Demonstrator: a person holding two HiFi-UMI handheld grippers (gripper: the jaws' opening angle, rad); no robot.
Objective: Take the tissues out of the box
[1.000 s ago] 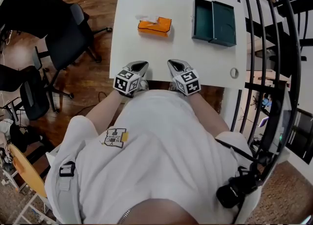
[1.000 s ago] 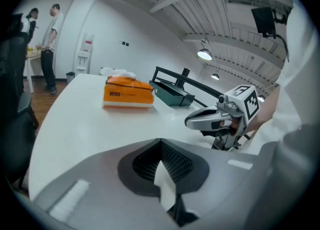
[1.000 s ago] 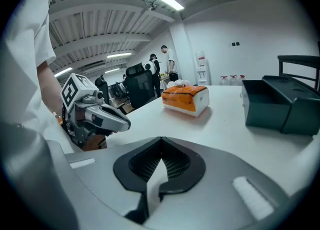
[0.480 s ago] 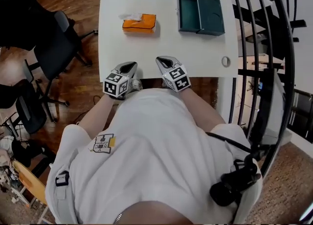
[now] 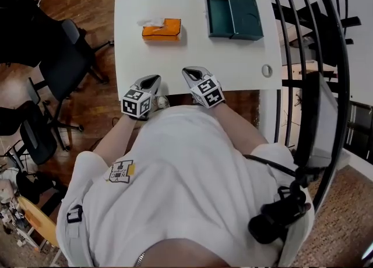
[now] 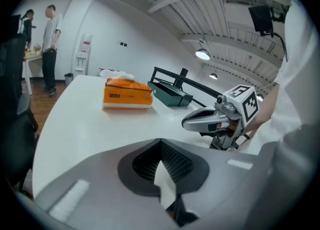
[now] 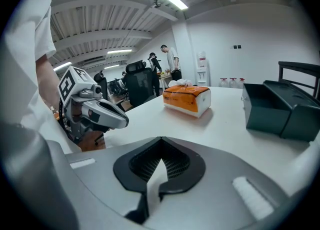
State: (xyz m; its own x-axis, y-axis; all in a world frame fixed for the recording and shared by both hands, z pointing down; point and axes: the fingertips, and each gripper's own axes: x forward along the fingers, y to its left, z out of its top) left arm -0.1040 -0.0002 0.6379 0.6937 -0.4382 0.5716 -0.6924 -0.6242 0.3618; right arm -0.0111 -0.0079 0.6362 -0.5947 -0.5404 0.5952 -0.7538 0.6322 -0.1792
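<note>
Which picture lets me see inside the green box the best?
The head view: it looks down into the green box, showing both halves lying side by side. The left gripper view shows the box far off, side on. The right gripper view shows it nearer, mostly outer walls.

White rectangular counter (image 5: 192,51) sits straight ahead of us. On its far side, the orange cardboard tissue box (image 5: 161,30) is left of centre, with a white tissue (image 5: 150,21) sticking out of its top. The dark green open hinged case (image 5: 233,14) lies to its right, well apart. A small round cable port (image 5: 267,70) sits near the counter's near right corner.

Our left hand-held gripper (image 5: 151,79) and right hand-held gripper (image 5: 190,73) are side by side at the near edge, well short of both boxes.

Black office chairs (image 5: 61,57) stand left of the counter. A black metal railing (image 5: 345,86) runs along its right.
</note>
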